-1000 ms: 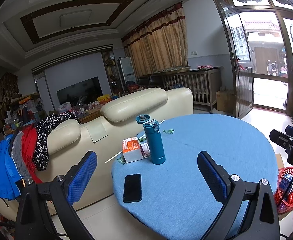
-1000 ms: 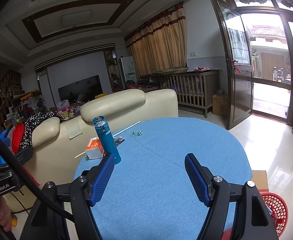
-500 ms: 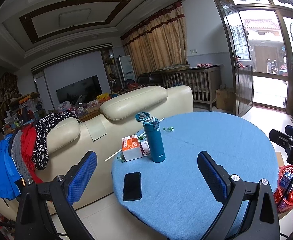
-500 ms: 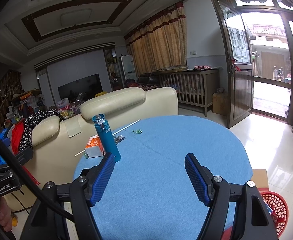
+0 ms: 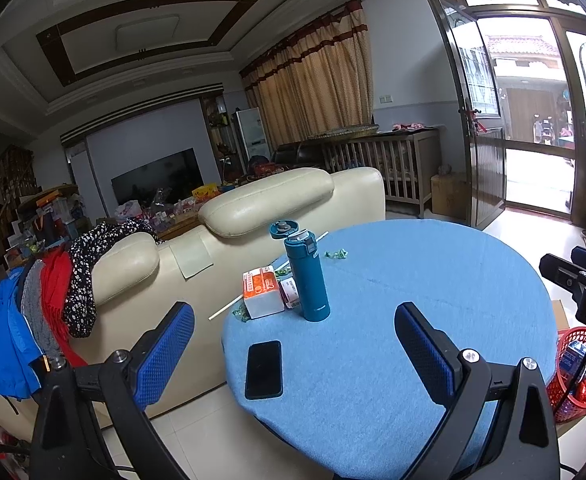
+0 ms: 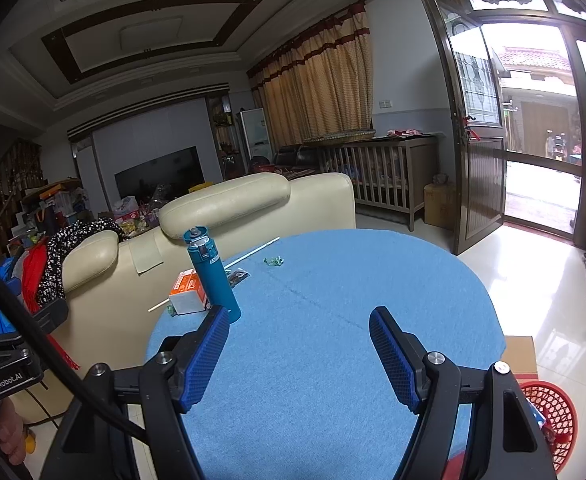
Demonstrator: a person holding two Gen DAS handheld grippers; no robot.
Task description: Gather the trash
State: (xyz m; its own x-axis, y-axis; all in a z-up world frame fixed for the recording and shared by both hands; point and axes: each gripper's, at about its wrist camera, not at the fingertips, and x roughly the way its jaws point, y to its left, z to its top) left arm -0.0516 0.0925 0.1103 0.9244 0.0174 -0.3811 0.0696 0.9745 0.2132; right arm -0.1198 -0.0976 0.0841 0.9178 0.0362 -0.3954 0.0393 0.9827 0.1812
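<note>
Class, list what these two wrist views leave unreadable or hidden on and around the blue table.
- Red basket: right wrist view, contents blocked by the gripper frame; left wrist view, partly cut off by the edge.
- Small packet: left wrist view, half hidden behind the blue bottle.
- Orange box: print too small to read.
- Black phone: absent from the right wrist view.

Ahead of my grippers I counted one teal bottle [image 5: 307, 276], one orange-and-white box [image 5: 263, 291], one black phone [image 5: 263, 369], two green wrappers [image 5: 335, 254], one white stick [image 5: 225, 309], and one red basket [image 5: 581, 372] to their right.
</note>
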